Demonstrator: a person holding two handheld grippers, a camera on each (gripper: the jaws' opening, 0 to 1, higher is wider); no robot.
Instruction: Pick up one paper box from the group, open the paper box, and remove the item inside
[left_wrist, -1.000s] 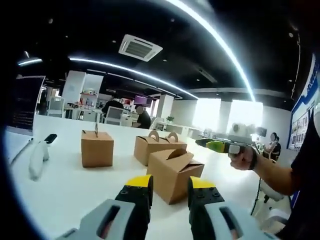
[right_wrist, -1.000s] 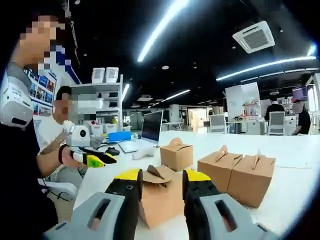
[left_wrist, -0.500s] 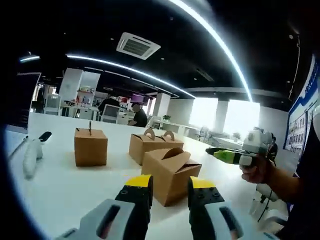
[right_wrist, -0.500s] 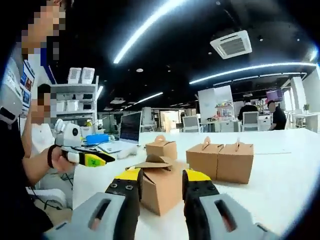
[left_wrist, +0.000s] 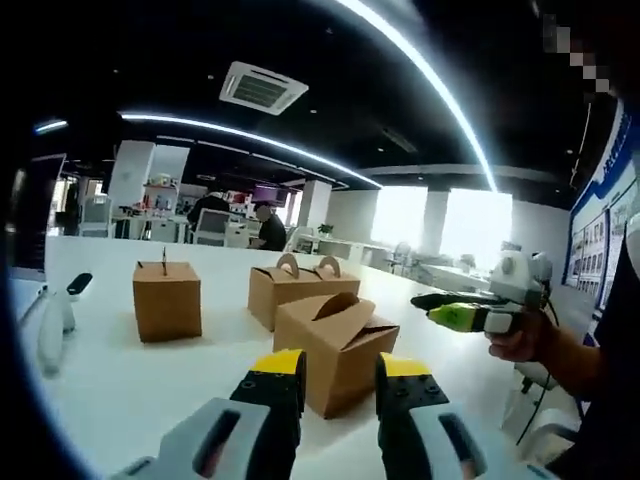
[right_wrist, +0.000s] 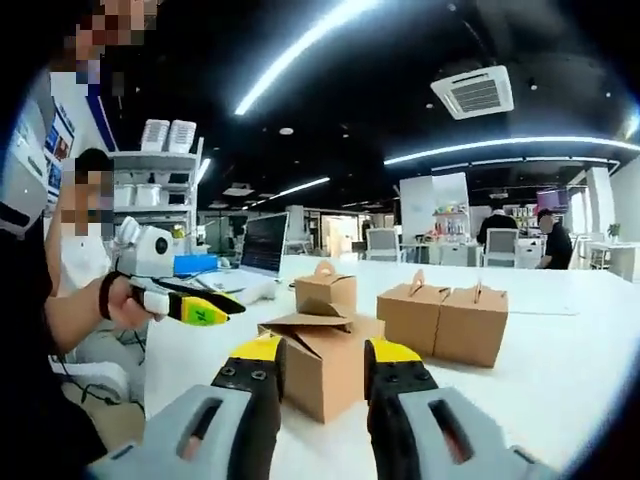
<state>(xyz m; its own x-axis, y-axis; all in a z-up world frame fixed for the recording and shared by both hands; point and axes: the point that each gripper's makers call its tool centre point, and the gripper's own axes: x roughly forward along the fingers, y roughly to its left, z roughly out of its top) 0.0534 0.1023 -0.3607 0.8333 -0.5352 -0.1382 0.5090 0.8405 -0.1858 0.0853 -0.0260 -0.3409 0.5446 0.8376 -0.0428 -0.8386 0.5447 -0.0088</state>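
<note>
We hold both grippers, left gripper (left_wrist: 338, 373) and right gripper (right_wrist: 318, 360), jaws apart, aimed at the nearest paper box (left_wrist: 336, 345) on the table (left_wrist: 120, 375).

Nearest paper box (left_wrist: 337, 350) is sitting on the table (left_wrist: 130, 380); a paired box (left_wrist: 297, 288) is standing behind it, a single box (left_wrist: 167, 301) well left.
</note>
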